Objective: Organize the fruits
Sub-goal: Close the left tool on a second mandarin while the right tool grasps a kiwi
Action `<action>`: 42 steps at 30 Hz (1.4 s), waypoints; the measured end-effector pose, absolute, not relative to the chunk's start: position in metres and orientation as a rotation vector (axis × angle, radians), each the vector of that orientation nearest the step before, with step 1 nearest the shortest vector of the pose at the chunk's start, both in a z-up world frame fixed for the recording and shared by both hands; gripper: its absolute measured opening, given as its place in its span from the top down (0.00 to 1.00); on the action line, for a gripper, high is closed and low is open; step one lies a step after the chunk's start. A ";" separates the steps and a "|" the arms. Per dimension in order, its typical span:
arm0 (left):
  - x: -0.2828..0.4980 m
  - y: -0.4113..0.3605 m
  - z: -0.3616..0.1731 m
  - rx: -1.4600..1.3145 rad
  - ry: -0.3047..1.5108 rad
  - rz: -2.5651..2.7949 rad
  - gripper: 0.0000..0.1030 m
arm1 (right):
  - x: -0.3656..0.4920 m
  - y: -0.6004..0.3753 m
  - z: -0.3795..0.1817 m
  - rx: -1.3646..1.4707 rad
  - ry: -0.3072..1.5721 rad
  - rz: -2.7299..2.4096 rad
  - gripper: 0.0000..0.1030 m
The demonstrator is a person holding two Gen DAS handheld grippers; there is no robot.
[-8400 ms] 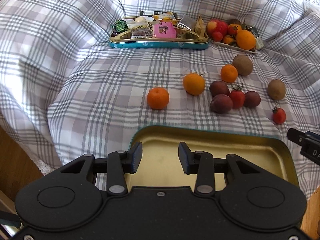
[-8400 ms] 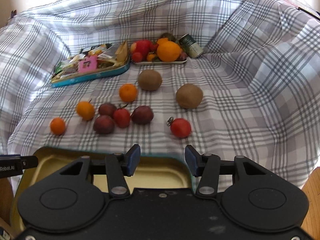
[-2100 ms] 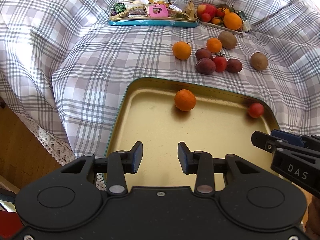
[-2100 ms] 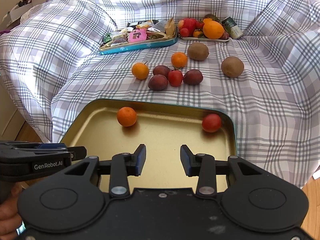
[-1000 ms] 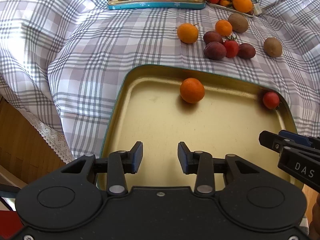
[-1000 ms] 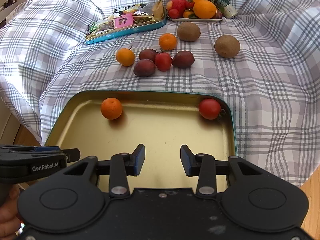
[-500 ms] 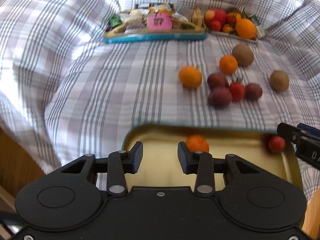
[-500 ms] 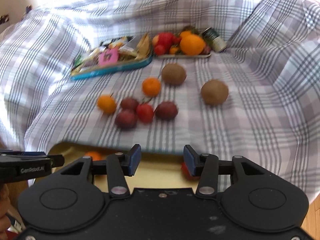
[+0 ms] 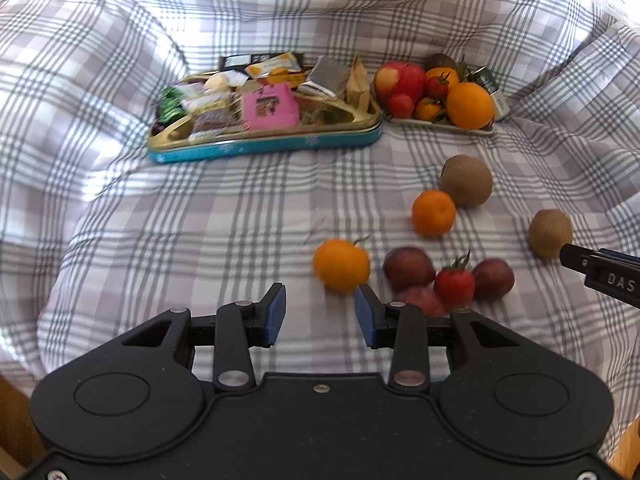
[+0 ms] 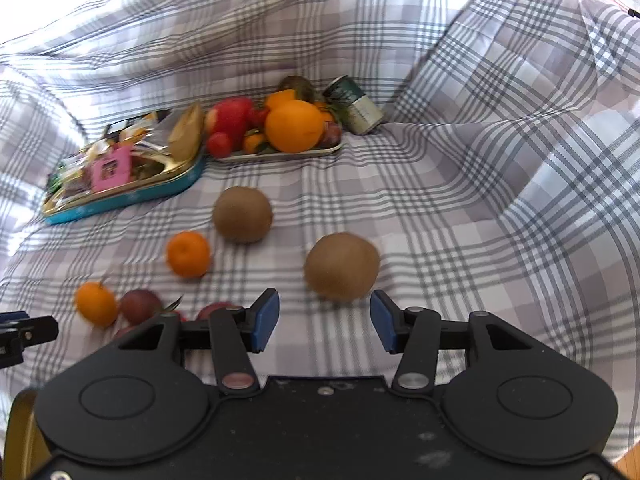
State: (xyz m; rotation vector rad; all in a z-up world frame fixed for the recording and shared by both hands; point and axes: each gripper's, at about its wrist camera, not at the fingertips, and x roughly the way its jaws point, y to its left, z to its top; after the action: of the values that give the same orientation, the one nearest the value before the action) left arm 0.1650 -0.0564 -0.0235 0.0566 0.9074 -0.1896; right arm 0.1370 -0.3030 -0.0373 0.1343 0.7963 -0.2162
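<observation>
Loose fruit lies on the checked cloth. My left gripper (image 9: 320, 316) is open and empty, and a stemmed mandarin (image 9: 341, 265) sits just beyond its fingertips. To the right of that fruit are dark plums (image 9: 409, 269), a red tomato (image 9: 454, 283), a second mandarin (image 9: 433, 212) and two kiwis (image 9: 466, 180). My right gripper (image 10: 325, 322) has its jaws opening with nothing between them. A brown kiwi (image 10: 342, 266) lies just ahead of its tips. Only a sliver of the gold tray (image 10: 20, 432) shows at the lower left of the right wrist view.
At the back stand a teal snack tin (image 9: 264, 146) full of packets and a white plate (image 9: 440, 125) piled with fruit, with a green can (image 10: 358, 106) beside it. The cloth rises in folds at the back and on both sides. Wooden floor shows below the cloth's edge.
Both grippers have moved forward from over the gold tray to the loose fruit, and the tray has slipped out of sight beneath them. The right jaws have widened.
</observation>
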 end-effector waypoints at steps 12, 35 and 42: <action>0.192 -0.075 -0.040 0.080 0.911 -0.220 0.55 | 0.172 -0.316 -0.053 0.144 0.802 -0.255 0.48; 0.244 -0.089 -0.068 0.074 1.098 -0.135 0.48 | 0.210 -0.316 -0.088 0.119 0.882 -0.254 0.43; 0.250 -0.089 -0.069 0.071 1.133 -0.133 0.48 | 0.213 -0.315 -0.090 0.091 0.884 -0.258 0.43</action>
State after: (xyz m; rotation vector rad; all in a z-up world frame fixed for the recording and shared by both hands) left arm 0.2497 -0.0892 -0.0691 0.0710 1.1329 -0.1326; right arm 0.2131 -0.3145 -0.0900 0.0914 0.8840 -0.2581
